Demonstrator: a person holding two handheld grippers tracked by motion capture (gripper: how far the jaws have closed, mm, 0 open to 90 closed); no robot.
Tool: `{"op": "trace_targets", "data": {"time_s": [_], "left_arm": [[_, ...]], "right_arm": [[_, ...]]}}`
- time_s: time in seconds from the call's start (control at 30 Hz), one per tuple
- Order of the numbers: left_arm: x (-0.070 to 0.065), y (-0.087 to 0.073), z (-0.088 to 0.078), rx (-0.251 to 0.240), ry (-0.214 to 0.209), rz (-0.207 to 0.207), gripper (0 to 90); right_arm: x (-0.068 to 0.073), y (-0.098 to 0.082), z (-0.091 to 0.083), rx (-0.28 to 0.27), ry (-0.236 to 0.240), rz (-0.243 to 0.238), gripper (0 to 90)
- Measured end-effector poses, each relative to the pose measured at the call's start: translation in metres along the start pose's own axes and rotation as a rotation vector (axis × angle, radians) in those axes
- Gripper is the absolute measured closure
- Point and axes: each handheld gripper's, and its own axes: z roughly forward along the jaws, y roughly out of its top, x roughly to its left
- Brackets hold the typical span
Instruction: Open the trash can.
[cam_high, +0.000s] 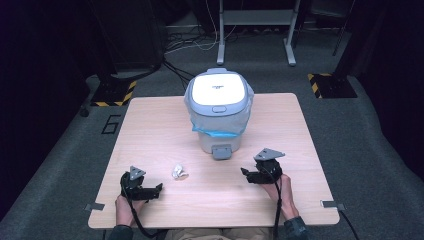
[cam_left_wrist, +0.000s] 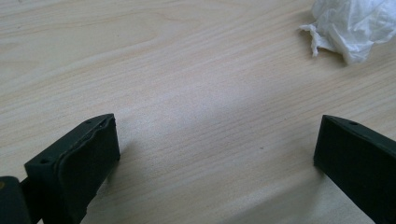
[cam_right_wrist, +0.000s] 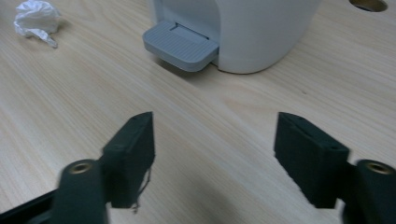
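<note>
Bin (cam_high: 219, 112) stands mid-table, its pedal (cam_high: 221, 151) facing the person. Crumpled tissue (cam_high: 179, 172) lies on bare wood near-left of the bin, well inside the table (cam_high: 150, 130) edge. Left gripper (cam_high: 159, 188), jaws wide and empty, rests beside the tissue; right gripper (cam_high: 244, 173), parted on nothing, sits near-right of the pedal.

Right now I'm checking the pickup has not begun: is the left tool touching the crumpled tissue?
Apart. In the left gripper view, the crumpled tissue lies beyond the left tool, with bare table between them and nothing between its open jaws.
</note>
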Motion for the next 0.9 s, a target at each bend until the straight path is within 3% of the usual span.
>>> {"op": "trace_targets", "data": {"time_s": [0.17, 0.2, 0.37, 0.47, 0.9], "left_arm": [[0.000, 0.000, 0.000, 0.001, 0.000, -0.001, 0.0], [0.000, 0.000, 0.000, 0.001, 0.000, -0.001, 0.0], [0.000, 0.000, 0.000, 0.000, 0.000, -0.001, 0.0], [0.000, 0.000, 0.000, 0.000, 0.000, 0.000, 0.1], [0.000, 0.000, 0.000, 0.001, -0.002, 0.000, 0.1]], "right_arm": [[0.006, 0.003, 0.007, -0.013, 0.002, -0.013, 67.8], [0.006, 0.003, 0.007, -0.013, 0.002, -0.013, 67.8], [0.012, 0.006, 0.014, -0.019, 0.001, -0.038, 85.3], [0.014, 0.008, 0.016, -0.022, -0.002, -0.045, 89.9], [0.023, 0.015, 0.027, -0.039, -0.012, -0.057, 90.0]]}}
